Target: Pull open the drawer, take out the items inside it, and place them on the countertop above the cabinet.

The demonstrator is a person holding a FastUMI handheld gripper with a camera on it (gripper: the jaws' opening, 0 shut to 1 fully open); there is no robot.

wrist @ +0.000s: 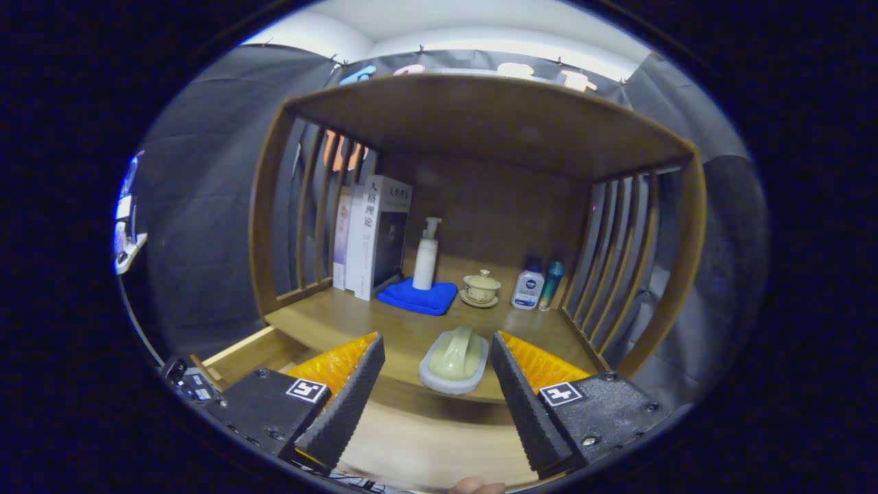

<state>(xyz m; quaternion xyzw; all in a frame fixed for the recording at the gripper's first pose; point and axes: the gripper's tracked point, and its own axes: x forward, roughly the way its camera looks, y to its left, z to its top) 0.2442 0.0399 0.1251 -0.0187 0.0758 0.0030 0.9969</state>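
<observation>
Drawer looks pulled open under the fingers, and a green brush already sits at the worktop's front edge. Gripper fingers are spread, holding nothing, brush between them. Can't tell what's left inside.

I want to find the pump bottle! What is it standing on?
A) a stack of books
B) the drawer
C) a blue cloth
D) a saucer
C: the white pump bottle stands upright on the folded blue cloth, beside the books, well beyond the open gripper.
</observation>
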